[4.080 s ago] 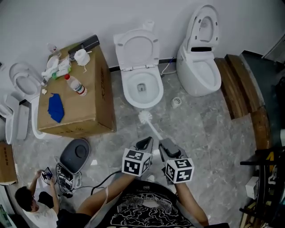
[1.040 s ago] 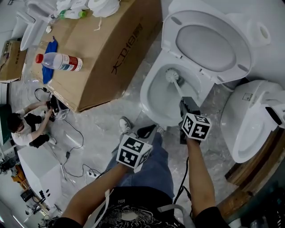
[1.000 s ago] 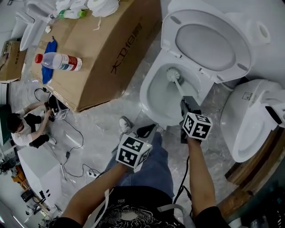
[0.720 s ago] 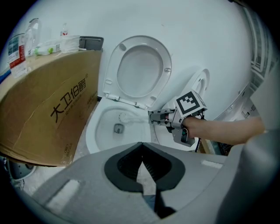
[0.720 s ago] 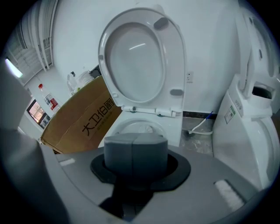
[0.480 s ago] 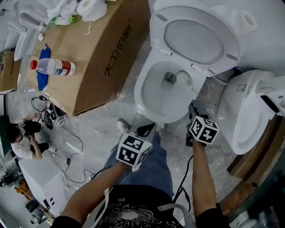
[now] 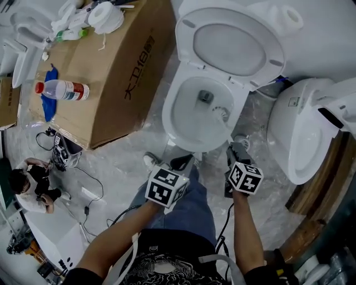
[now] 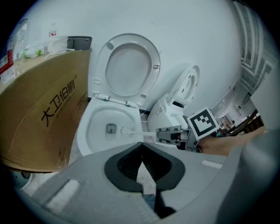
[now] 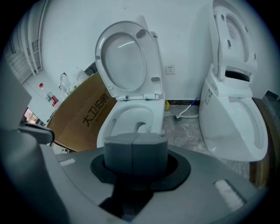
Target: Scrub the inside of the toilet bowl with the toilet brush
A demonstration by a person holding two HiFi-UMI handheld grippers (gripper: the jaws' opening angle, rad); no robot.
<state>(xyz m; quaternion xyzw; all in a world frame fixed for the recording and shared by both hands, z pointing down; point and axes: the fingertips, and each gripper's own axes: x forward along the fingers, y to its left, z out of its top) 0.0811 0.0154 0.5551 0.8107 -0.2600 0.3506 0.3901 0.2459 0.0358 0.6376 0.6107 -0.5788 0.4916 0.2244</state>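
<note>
Inside toilet bowl (image 7: 173, 111), brush (image 7: 223, 114), gripped by right tongs (image 7: 233, 149)

A big brown cardboard box (image 7: 105, 72) sits on the grey floor (image 7: 122, 156) at about 10 o'clock. On top of it lie a clear bottle (image 7: 61, 89) with a red cap, a blue cloth (image 7: 49, 108) just beside it, and a white roll (image 7: 104, 16) up at 11 o'clock. A second white toilet (image 7: 300, 133) stands at 3 o'clock with brown wood planks (image 7: 322, 195) past it at 4 o'clock, and a person (image 7: 30, 183) sits on the floor at 8 o'clock near some black wires (image 7: 83, 183).
</note>
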